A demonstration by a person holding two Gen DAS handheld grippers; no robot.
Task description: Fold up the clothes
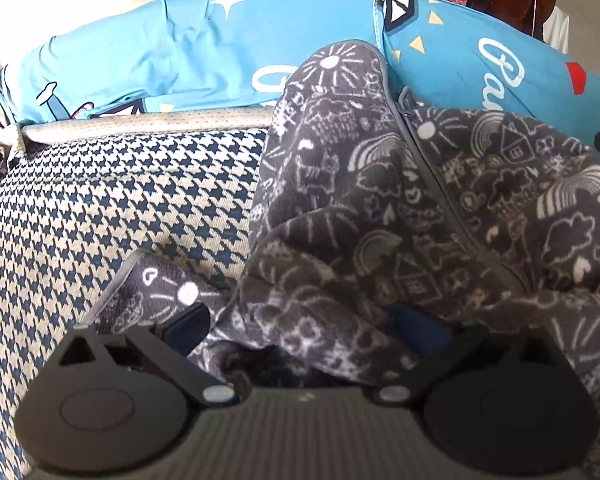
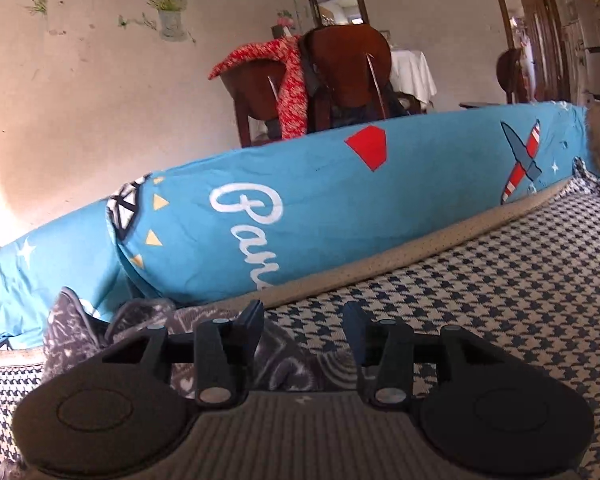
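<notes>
Left gripper (image 1: 304, 330): nearest the lens in the left wrist view, at 6 o'clock; its jaws stand wide with a thick bunch of fleece filling the gap, and whether the pads press on it cannot be told.
Left finger (image 1: 188, 326): dark blue pad at 7 o'clock, lying against a small patterned flap of the garment.
Grey fleece garment (image 1: 400, 200): centre to 3 o'clock, dark grey with white suns, rainbows, houses and clouds; crumpled in a mound, a zipper seam running from 12 down toward 5 o'clock.
Houndstooth cover (image 1: 100, 208): navy-and-cream surface under the garment, bare from 8 to 10 o'clock.
Blue pillows (image 1: 160, 52): along the far edge from 10 to 2 o'clock, printed with stars and white script.
Right gripper (image 2: 304, 320): at 6 o'clock in the right wrist view; jaws partly apart, nothing between them.
Garment, right view (image 2: 148, 320): at 7 o'clock, just left of the fingers.
Wooden chairs (image 2: 340, 64): at 12 o'clock behind the pillows, a red cloth (image 2: 288, 80) draped over one.
</notes>
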